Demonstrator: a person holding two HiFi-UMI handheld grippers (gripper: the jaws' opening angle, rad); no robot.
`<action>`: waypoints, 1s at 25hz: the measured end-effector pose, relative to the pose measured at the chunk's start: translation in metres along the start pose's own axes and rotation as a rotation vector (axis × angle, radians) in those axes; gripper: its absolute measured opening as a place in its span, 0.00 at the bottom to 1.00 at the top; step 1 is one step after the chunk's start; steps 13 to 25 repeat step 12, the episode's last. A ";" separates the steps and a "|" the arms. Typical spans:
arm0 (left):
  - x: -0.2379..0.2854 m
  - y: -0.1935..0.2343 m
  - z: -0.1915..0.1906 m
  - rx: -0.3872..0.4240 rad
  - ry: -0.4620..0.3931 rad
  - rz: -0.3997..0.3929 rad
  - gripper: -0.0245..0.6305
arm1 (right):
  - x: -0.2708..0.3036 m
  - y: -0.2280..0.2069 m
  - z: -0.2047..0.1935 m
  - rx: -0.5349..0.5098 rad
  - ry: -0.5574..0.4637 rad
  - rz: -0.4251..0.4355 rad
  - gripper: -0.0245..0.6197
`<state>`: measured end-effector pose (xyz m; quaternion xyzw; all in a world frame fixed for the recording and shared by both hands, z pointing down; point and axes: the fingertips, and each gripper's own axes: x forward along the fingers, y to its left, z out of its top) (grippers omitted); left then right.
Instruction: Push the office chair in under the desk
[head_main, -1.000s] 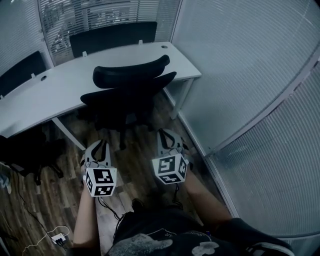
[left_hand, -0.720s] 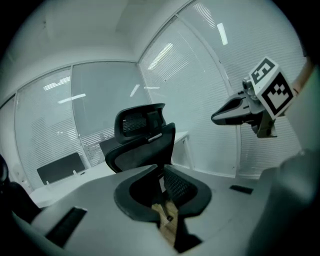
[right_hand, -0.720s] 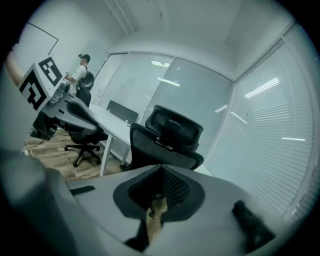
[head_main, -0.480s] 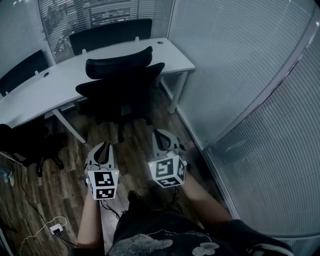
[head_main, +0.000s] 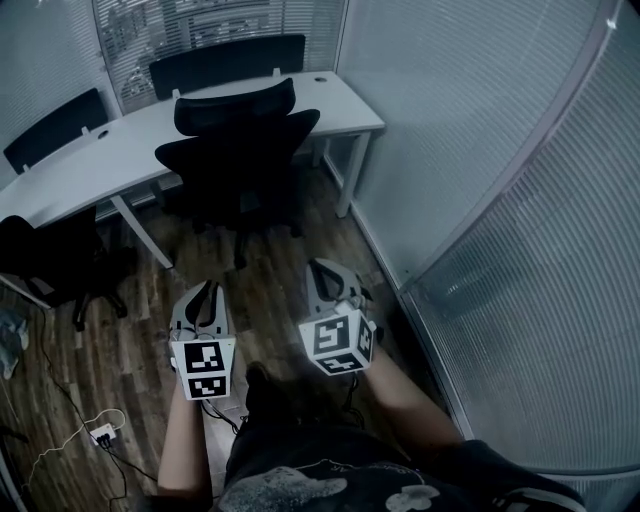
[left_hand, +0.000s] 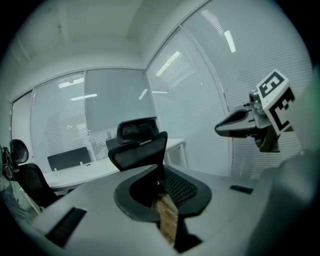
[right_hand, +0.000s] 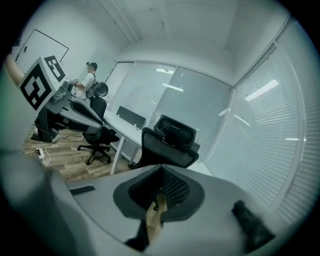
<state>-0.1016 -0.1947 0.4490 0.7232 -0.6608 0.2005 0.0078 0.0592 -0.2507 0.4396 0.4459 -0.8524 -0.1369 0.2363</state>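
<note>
1. A dark wood-plank floor fills the middle of the head view.
2. A second black swivel chair stands on the floor at 9 o'clock, on a star base with castors.
3. A white power strip lies at 8 o'clock, with a thin cable looping beside it.
4. A ribbed glass partition runs from 1 to 5 o'clock.
5. Slatted blinds hang at 12 o'clock. A black divider screen stands just below them.
6. In the right gripper view, a person stands far off at 10 o'clock.
</note>
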 end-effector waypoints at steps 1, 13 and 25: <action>-0.005 -0.005 -0.001 -0.007 0.002 0.000 0.11 | -0.007 0.000 -0.002 0.006 -0.004 0.003 0.07; -0.047 -0.051 -0.011 -0.011 0.034 -0.006 0.11 | -0.060 -0.006 -0.023 0.007 -0.011 0.012 0.07; -0.047 -0.051 -0.011 -0.011 0.034 -0.006 0.11 | -0.060 -0.006 -0.023 0.007 -0.011 0.012 0.07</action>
